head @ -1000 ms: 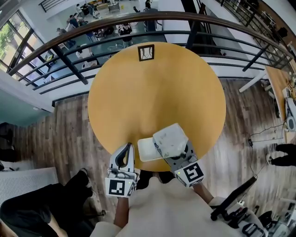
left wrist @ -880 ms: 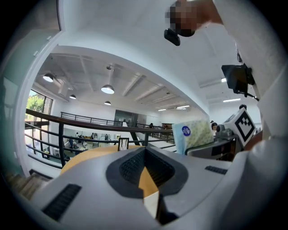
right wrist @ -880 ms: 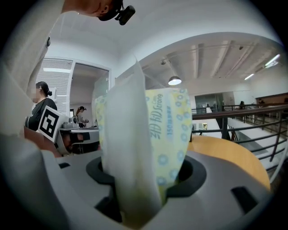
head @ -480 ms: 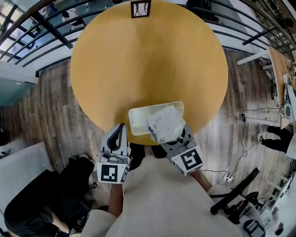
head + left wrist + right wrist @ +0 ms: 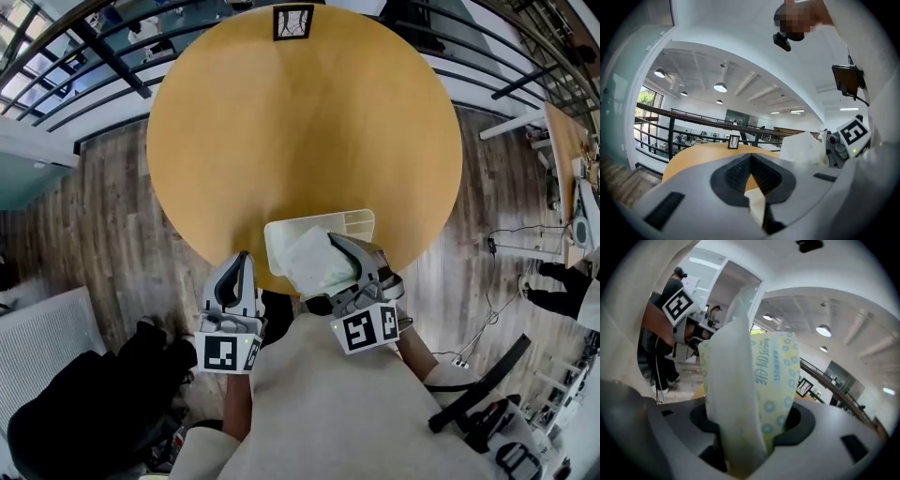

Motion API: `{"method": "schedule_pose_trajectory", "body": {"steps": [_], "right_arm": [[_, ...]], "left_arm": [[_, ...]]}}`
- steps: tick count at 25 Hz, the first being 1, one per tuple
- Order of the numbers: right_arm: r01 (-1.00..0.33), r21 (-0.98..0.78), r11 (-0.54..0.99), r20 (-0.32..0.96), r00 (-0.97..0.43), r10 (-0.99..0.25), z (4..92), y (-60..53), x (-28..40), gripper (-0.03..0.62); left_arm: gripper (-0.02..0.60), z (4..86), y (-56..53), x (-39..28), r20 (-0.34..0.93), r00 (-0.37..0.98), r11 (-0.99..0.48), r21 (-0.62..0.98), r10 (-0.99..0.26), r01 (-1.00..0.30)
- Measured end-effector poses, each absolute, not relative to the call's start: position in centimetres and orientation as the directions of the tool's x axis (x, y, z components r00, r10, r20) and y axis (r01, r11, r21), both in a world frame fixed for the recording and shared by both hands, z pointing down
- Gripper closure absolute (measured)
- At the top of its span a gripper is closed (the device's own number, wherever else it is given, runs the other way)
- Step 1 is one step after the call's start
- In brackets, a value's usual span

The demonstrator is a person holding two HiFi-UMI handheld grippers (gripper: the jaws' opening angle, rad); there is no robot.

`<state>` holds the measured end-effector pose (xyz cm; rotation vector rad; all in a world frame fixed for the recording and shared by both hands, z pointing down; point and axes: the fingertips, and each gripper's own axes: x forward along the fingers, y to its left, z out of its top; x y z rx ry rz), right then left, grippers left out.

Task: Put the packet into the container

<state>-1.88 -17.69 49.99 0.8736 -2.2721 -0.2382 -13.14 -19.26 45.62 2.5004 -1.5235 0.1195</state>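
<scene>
Currently held: soft white packet with pale yellow, blue-dotted print (image 5: 754,390), clamped between fingers of right gripper (image 5: 328,270), spread wide around its bulk.

Located over near-left part of shallow white rectangular plastic container (image 5: 361,221); contact with container floor not discernible.

Container placed at 6 o'clock edge of round yellow-orange tabletop (image 5: 300,122); small black-framed marker card (image 5: 292,21) at 12 o'clock.

Left gripper (image 5: 236,272): fingers together, nothing between them, idle at 7 o'clock beyond the tabletop rim.

Likely hazards: packet snagging on near rim and flopping out toward 6 o'clock if let go too soon; container nudged off the edge by downward or inward push, being unsteadied by the other gripper; soft packet springing up after release.
</scene>
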Motion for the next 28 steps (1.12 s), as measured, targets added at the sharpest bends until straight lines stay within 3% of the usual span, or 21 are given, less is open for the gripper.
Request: {"method": "schedule_pose_trajectory", "body": {"steps": [8, 19, 28], "right_arm": [[-0.063, 0.713, 0.699, 0.618, -0.416, -0.667, 53.4, -16.4, -2.8, 0.306], [-0.09, 0.601, 0.794, 0.698, -0.425, -0.576, 55.4, -16.9, -2.7, 0.306], [-0.014, 0.524, 0.852, 0.774, -0.409, -0.483, 58.8, -17.8, -3.2, 0.306]], "left_arm": [[0.577, 45.6, -19.2, -13.6, 0.17, 0.446, -0.424, 0.151, -0.879, -0.893], [0.577, 45.8, -19.3, -14.1, 0.184, 0.425, -0.405, 0.136, -0.886, -0.904], [0.577, 46.7, -19.8, -16.0, 0.201, 0.389, -0.366, 0.144, -0.899, -0.92]]}}
